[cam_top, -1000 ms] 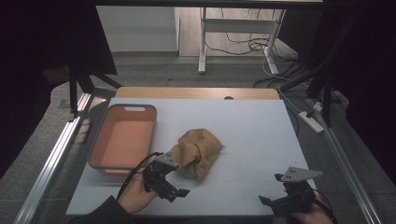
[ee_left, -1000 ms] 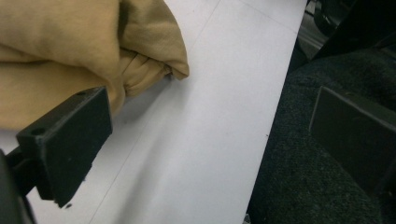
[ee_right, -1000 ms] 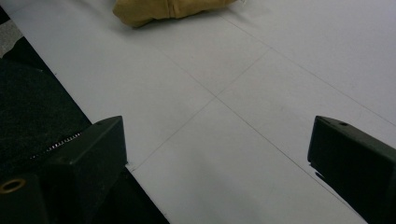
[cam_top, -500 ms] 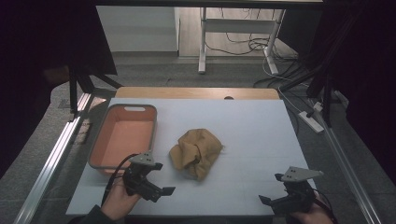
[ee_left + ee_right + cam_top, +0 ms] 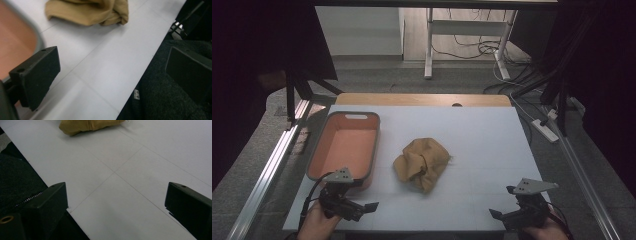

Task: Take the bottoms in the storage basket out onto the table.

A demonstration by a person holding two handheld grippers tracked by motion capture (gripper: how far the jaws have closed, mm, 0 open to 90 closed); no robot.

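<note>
On the white table (image 5: pixel 472 150), an unlabelled tan cloth (image 5: pixel 422 163) lies crumpled.

Left hand-held gripper (image 5: pixel 362 210) pulled back from tan cloth (image 5: pixel 422 163) toward table's near-left corner.

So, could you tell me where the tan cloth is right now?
In the high view the tan cloth lies crumpled mid-table, just right of the orange bin.
</note>
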